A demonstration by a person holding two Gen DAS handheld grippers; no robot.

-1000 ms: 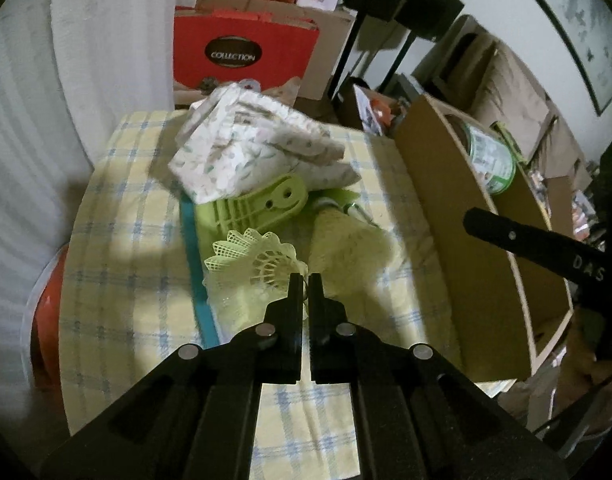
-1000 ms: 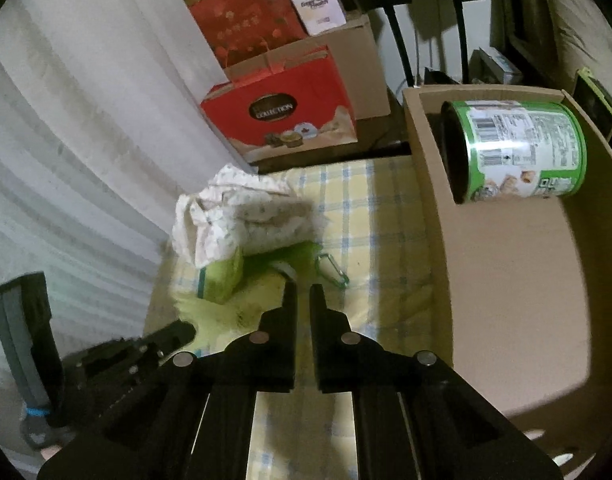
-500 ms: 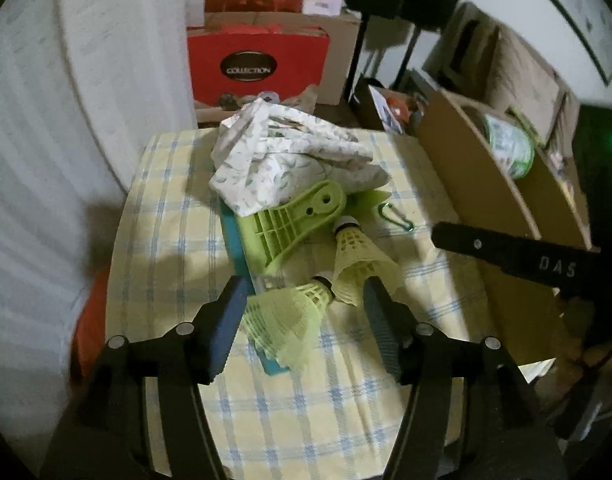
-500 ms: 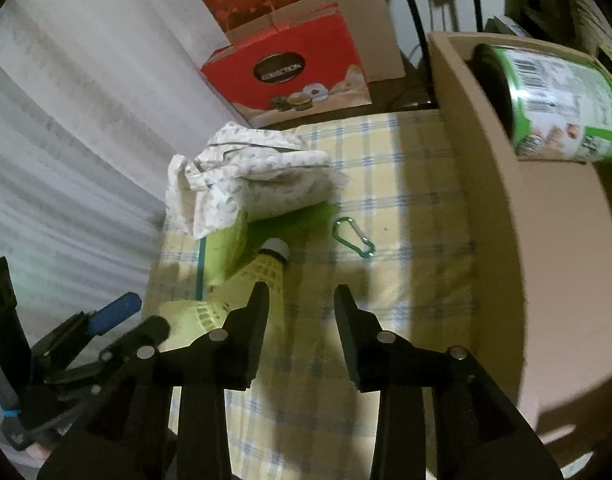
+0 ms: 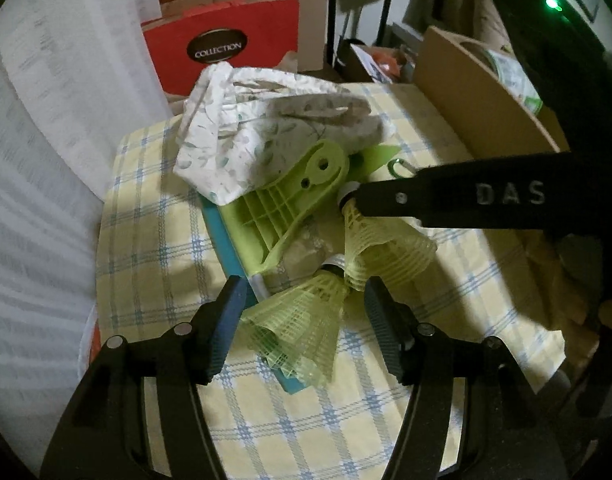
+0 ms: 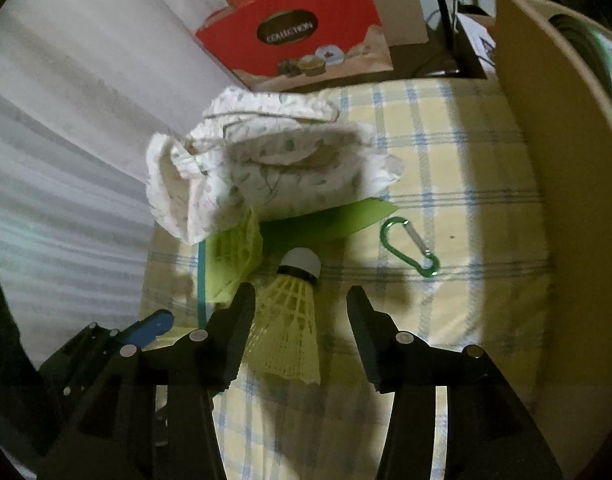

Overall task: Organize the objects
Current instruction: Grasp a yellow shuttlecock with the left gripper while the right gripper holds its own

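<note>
Both tongs, pressed together a second ago, have just spread: left tongs (image 5: 302, 312) straddle one yellow-green plastic shuttlecock (image 5: 302, 320) low-centre on the checked desk (image 5: 154, 240); right tongs (image 6: 300, 312) straddle another shuttlecock (image 6: 292, 316). Neither pinches yet; grasps look imminent.

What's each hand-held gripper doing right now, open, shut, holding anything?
Left hand-held gripper: open, jaws just widened, straddling a yellow shuttlecock, not gripping.
Right hand-held gripper: open, jaws just widening, around the other shuttlecock, not clamped.
</note>
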